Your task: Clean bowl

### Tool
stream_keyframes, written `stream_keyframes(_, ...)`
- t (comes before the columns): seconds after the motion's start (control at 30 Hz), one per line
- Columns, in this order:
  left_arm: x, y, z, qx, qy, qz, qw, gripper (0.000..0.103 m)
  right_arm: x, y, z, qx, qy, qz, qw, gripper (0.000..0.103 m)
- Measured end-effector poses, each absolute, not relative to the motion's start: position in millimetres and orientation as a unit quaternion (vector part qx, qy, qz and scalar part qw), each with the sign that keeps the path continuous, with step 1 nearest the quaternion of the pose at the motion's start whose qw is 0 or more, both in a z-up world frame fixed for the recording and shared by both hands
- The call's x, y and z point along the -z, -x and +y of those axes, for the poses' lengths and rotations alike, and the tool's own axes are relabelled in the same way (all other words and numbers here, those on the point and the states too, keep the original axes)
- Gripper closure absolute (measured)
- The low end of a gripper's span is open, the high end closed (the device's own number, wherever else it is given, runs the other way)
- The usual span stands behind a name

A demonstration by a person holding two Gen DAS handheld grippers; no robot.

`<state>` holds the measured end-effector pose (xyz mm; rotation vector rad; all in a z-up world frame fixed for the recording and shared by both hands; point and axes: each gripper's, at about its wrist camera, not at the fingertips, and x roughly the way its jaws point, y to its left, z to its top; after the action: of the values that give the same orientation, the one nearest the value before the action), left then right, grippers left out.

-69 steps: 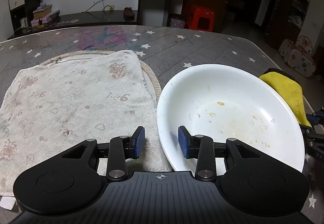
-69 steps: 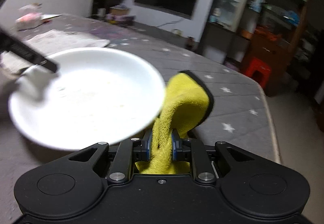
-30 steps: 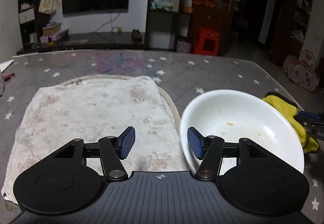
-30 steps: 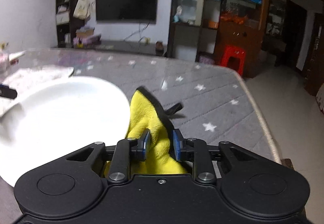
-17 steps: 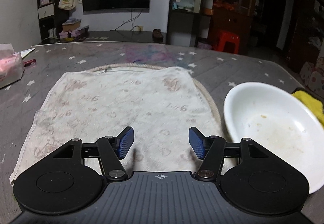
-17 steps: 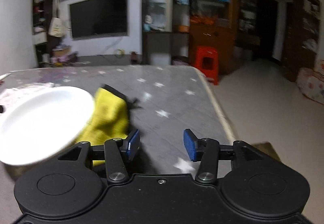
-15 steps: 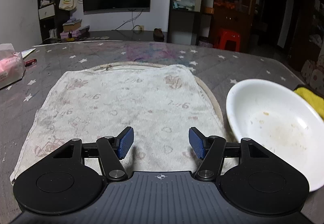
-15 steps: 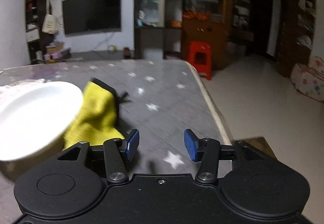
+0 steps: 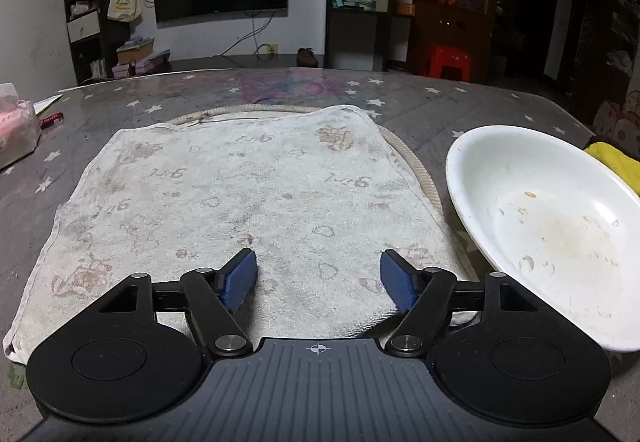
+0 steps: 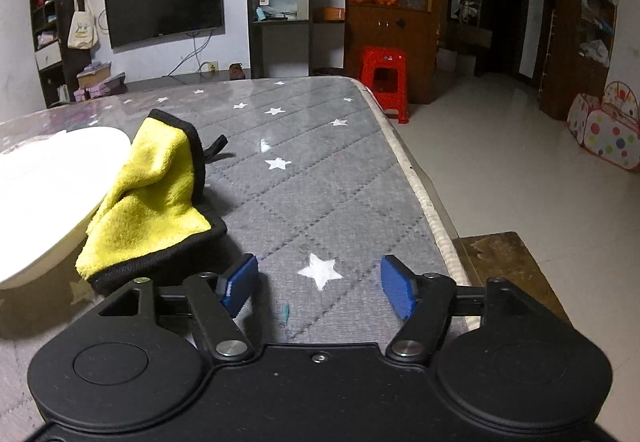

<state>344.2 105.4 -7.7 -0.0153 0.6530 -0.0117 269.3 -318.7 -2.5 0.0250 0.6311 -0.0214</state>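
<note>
The white bowl (image 9: pixel 548 226) sits on the table at the right of the left wrist view, with brownish smears and crumbs inside; its rim also shows at the left of the right wrist view (image 10: pixel 52 194). A yellow cloth with black edging (image 10: pixel 148 202) lies crumpled against the bowl's right side and peeks out behind it (image 9: pixel 616 162). My left gripper (image 9: pixel 318 280) hovers over the white towel, jaws opening, nothing between them. My right gripper (image 10: pixel 318 282) is over bare tabletop to the right of the cloth, jaws opening, nothing between them.
A stained white towel (image 9: pixel 240 210) is spread on a round mat left of the bowl. A pink tissue pack (image 9: pixel 16 130) lies at the far left. The grey starred table's right edge (image 10: pixel 424 194) drops to the floor, with a red stool (image 10: pixel 384 78) beyond.
My right gripper let go of the yellow cloth, opened and shifted right onto bare table. My left gripper swung left from the bowl to over the towel, sank a little and widened.
</note>
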Motion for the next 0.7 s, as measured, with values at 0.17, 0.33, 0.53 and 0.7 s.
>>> stream_keyframes(0.17, 8.7, -346.3, 105.4, 0.008, 0.011, 0.321, 0.947, 0.023, 3.6, -271.6, -318.5, -0.005, -0.012, 0.318, 0.948, 0.011)
stream_keyframes(0.33, 9.2, -347.2, 105.8, 0.006, 0.014, 0.322, 0.947, 0.021, 4.3, -273.8, -314.3, -0.017, -0.004, 0.327, 0.945, 0.000)
stream_keyframes(0.53, 8.7, -347.3, 109.2, 0.005, 0.017, 0.324, 0.946, 0.017, 3.0, -273.5, -315.5, -0.018, -0.007, 0.329, 0.944, 0.000)
stream_keyframes(0.7, 8.9, -347.4, 109.6, 0.008, 0.018, 0.324, 0.946, 0.015, 2.2, -272.7, -315.1, -0.019, -0.009, 0.328, 0.944, 0.000)
